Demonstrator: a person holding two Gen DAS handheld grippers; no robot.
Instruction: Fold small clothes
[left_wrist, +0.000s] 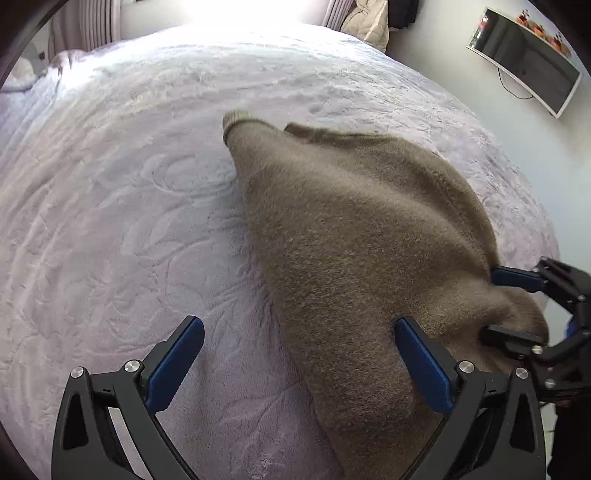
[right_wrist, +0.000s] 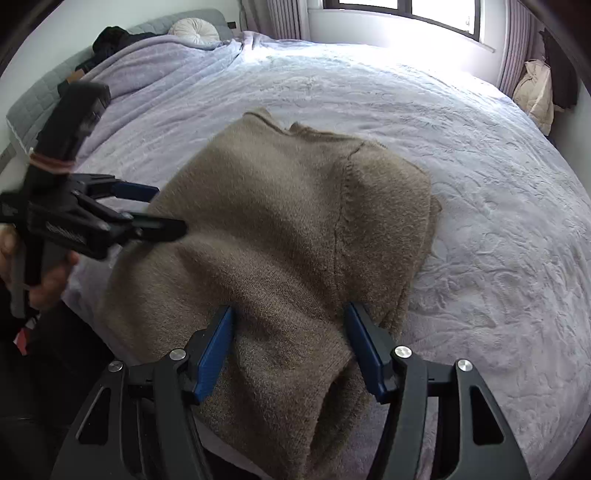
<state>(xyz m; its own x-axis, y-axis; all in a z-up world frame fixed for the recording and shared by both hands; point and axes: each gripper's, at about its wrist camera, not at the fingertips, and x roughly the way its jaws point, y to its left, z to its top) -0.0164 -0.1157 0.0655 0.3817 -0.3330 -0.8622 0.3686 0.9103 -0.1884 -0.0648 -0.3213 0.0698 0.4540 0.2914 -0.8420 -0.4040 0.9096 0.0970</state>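
While the brown knitted sweater (right_wrist: 295, 229) lies bunched on my lavender bedspread (right_wrist: 480, 184), my right gripper (right_wrist: 290, 343) has a raised fold of its near edge between its spread blue pads; whether they press the wool I cannot tell (the cloth fills the gap); my left gripper (left_wrist: 299, 365) is spread wide, one finger (left_wrist: 424, 365) touching the sweater, the other (left_wrist: 173, 365) over bare bedspread.

Daylight from the window (right_wrist: 406, 11) blows out the far bedspread (left_wrist: 236, 22); edges bend, left tongs (right_wrist: 155, 210) blurred
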